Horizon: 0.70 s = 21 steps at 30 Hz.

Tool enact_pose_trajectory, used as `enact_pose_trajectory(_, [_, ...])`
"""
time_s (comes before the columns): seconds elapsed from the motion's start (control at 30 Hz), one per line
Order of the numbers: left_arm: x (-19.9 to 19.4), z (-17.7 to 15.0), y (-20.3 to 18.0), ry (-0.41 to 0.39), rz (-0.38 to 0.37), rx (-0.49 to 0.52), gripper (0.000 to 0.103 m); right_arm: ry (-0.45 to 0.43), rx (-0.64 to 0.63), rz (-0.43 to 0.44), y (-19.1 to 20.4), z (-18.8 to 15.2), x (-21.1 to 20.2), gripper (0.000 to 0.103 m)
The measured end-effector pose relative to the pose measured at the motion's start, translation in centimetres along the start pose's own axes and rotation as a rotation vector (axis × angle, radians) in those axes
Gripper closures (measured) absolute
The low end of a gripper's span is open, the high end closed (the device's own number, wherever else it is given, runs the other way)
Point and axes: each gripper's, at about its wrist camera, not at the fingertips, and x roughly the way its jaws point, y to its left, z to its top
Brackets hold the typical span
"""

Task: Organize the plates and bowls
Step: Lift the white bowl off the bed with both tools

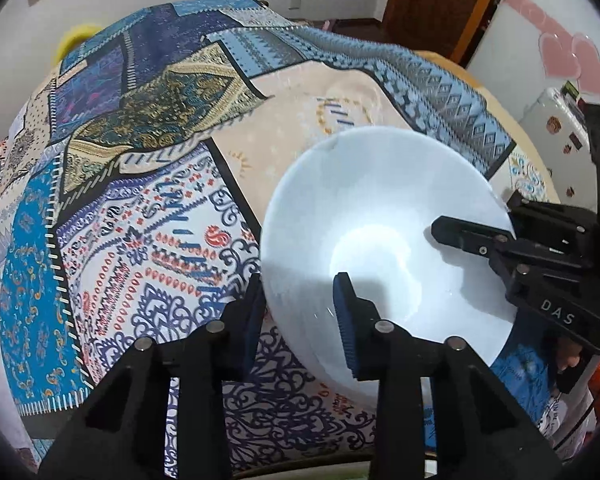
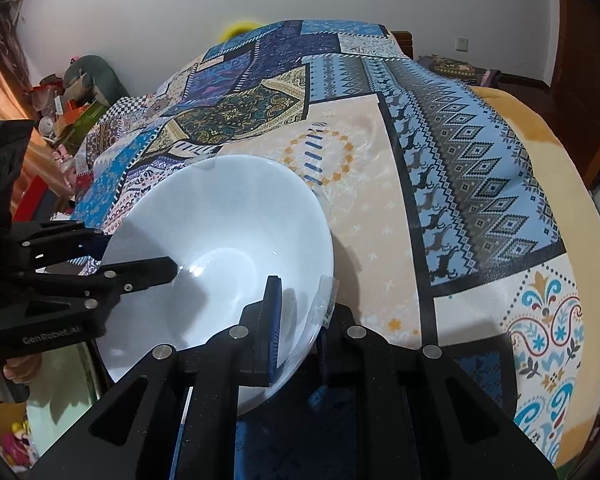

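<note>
A table [image 2: 480, 208] draped in one patchwork-patterned cloth [image 1: 140, 200] fills most of both views, and a single white bowl [image 1: 380, 240] sits on it near the table's closer edge. It is the only dish in view. Beyond the bowl the cloth lies flat and bare all the way to the table's far edge; a tan rim of the table shows uncovered to the bowl's right in the right wrist view.

Two grippers meet at the bowl. The right gripper [image 2: 300, 320] is clamped on the bowl's rim, one blue-padded finger inside the bowl and the other outside the wall, pads pressed tight against it. The left gripper [image 1: 300, 308] straddles the opposite side of the rim, one finger inside and one outside. Its jaws are drawn in narrow around the wall, though whether the pads press on it cannot be made out. Each gripper shows in the other's view, reaching in from the bowl's side.
</note>
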Motion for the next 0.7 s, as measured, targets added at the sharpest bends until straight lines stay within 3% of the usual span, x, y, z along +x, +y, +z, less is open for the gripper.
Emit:
enact_pose_trajectory(0.2, [0.6, -0.3, -0.5, 0.012, -0.003, 0.021, 0.079, 0.002, 0.023, 0.003, 0.1, 0.1, 0.1, 0.089])
enact_pose_trajectory(0.7, [-1.6, -0.7, -1.3, -0.039, -0.02, -0.008, 0.079, -0.035, 0.052, -0.009, 0.7, -0.4, -2.0, 0.089])
